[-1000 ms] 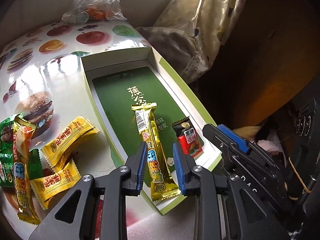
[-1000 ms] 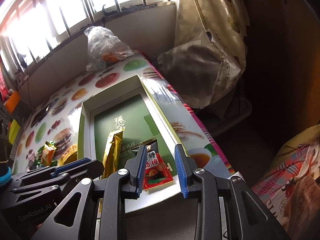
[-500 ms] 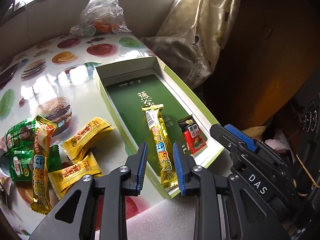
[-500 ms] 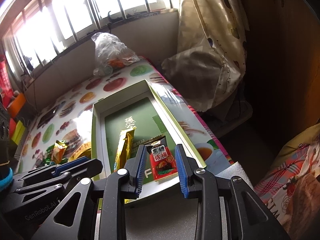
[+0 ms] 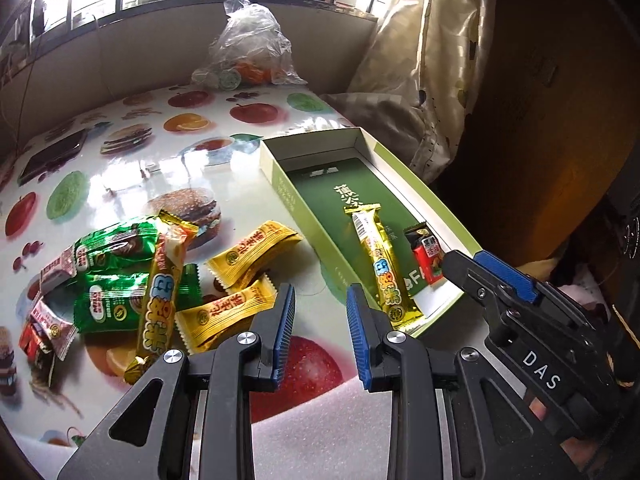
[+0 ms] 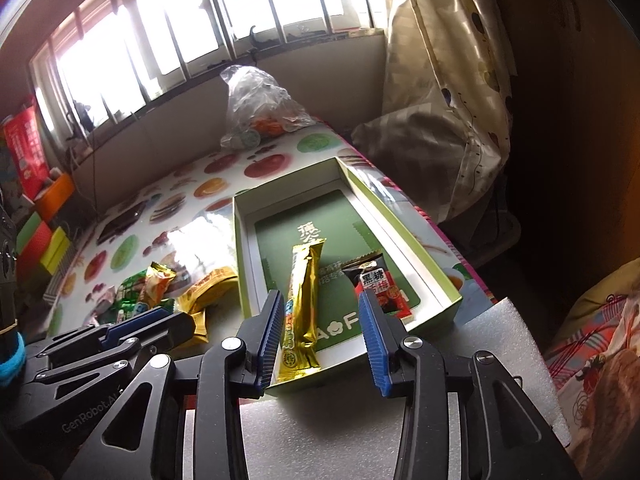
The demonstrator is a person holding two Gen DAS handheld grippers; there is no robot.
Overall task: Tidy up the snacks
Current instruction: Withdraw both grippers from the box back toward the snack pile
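A shallow green box lies on the fruit-print table. In it lie a long gold snack bar and a small red-black candy packet. Left of the box is a loose pile: two yellow packets, green packets, another gold bar and small red-white packets. My left gripper is open and empty above the table by the box's near left corner. My right gripper is open and empty above the box's near end.
A clear plastic bag with items sits at the table's far edge below the window. A dark phone lies far left. A cream curtain hangs right of the table. White foam lies under the grippers.
Both grippers have pulled back and up from the box and opened wider. The left wrist view has swung left, bringing the snack pile into fuller view. The snacks in the box have not moved.
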